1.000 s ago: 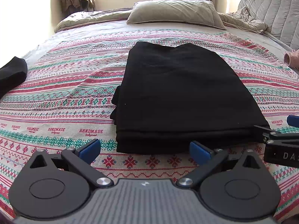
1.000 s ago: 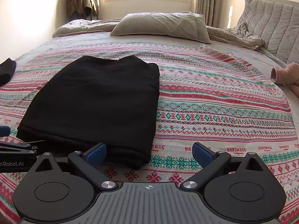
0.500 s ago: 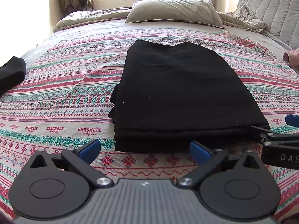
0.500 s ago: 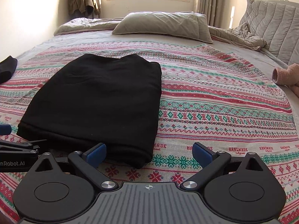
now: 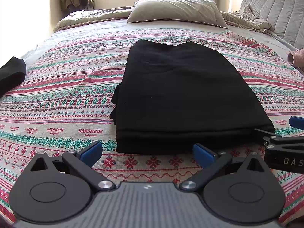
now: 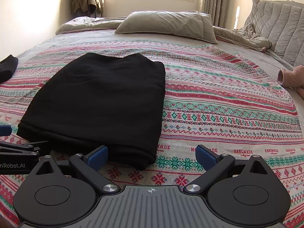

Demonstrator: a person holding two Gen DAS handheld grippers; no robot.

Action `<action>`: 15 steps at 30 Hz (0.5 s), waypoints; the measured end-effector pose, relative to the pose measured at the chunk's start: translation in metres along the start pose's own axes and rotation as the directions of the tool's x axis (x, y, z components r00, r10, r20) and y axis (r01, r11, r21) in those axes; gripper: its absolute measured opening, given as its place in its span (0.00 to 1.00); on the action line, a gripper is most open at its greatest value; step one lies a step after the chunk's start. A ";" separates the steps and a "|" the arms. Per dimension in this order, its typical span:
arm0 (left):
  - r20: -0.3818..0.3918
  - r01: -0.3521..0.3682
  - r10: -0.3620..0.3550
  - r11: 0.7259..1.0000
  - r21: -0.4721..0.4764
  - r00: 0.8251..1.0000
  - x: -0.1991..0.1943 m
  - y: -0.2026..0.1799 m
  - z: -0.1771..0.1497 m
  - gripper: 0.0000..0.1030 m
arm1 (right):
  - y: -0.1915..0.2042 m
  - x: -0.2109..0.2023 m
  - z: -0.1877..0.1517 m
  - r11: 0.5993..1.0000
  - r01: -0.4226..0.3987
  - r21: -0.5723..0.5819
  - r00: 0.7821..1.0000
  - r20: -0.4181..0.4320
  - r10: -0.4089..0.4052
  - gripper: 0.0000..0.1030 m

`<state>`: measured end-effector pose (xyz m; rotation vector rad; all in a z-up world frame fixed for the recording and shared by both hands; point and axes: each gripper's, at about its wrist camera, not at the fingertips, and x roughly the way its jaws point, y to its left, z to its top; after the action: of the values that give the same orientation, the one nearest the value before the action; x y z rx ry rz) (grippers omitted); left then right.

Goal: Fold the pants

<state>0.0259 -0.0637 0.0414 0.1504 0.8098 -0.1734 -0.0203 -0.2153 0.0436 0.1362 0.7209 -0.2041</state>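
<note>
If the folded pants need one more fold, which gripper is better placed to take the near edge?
Left, probably. The left gripper is open and centred on the pants' near edge. The right gripper, also open, faces only their right corner and mostly bedspread.

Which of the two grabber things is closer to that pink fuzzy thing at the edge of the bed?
Right. The right gripper sits off the folded black pants' right corner, toward the pink fuzzy item; the left gripper faces the pants' near edge, farther away.
</note>
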 end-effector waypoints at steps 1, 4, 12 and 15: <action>0.000 0.000 0.000 1.000 0.000 1.000 0.000 0.000 0.000 1.00 | 0.000 0.000 0.000 1.000 0.000 0.000 1.000 0.000 0.000 0.97; 0.000 0.000 0.000 1.000 0.000 1.000 0.000 0.000 0.000 1.00 | 0.000 0.000 0.000 1.000 0.000 0.001 1.000 0.000 0.000 0.97; -0.002 0.001 -0.001 1.000 0.002 1.000 -0.001 0.000 -0.001 1.00 | 0.000 0.000 0.000 1.000 0.000 0.000 1.000 0.000 0.000 0.97; -0.004 0.003 -0.003 1.000 0.006 1.000 -0.001 0.000 -0.002 1.00 | 0.000 0.000 0.000 1.000 0.000 0.000 1.000 0.000 0.000 0.97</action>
<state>0.0242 -0.0636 0.0407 0.1546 0.8132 -0.1787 -0.0198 -0.2151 0.0435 0.1361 0.7214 -0.2038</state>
